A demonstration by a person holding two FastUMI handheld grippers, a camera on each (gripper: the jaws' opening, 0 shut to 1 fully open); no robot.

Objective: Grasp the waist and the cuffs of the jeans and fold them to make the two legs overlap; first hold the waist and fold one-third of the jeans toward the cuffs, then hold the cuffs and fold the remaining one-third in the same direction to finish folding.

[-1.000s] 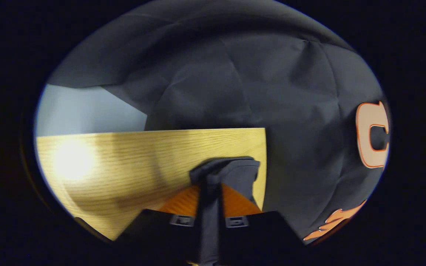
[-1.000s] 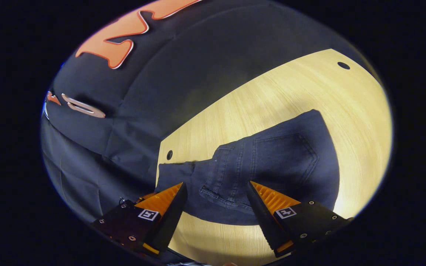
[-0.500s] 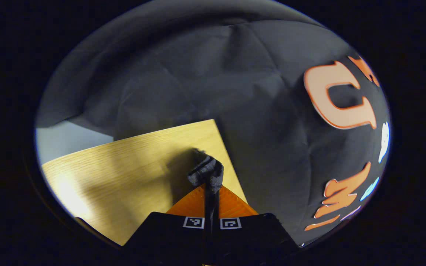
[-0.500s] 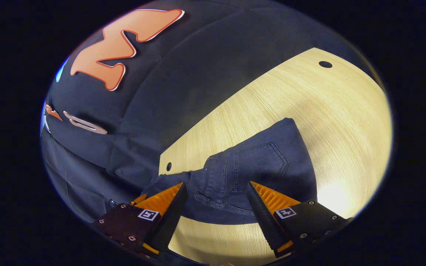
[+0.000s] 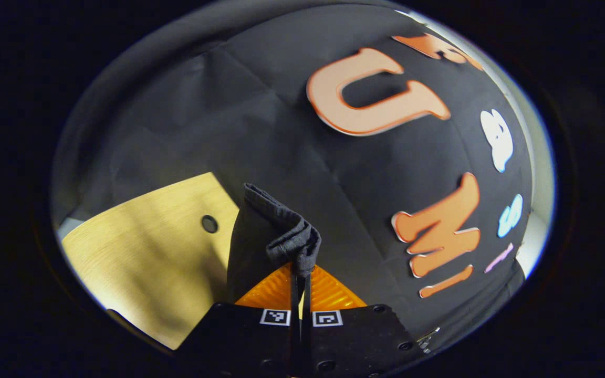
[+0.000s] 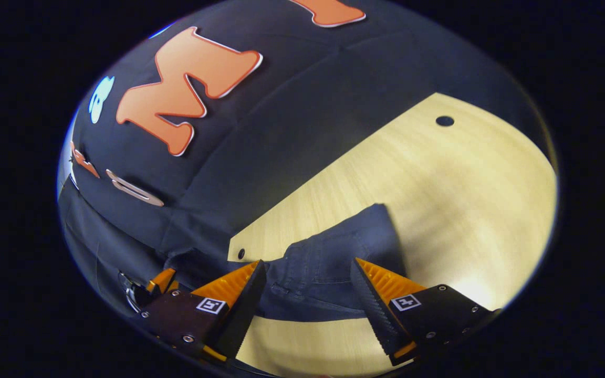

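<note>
— What is the left gripper (image 5: pixel 300 286) doing?

— It is pinched tight on a bunched bit of the jeans (image 5: pixel 276 233), held up off the table (image 5: pixel 145 252).

— And the right gripper (image 6: pixel 305 294)?

— Its fingers are spread wide and hold nothing. The rest of the jeans (image 6: pixel 334 262) lie on the table (image 6: pixel 439 173) just past them, pocket side up.

— What could go wrong?

— I think the cloth could slip out, because only a small bit is pinched. With one side held, the jeans may twist and fold crooked.
</note>
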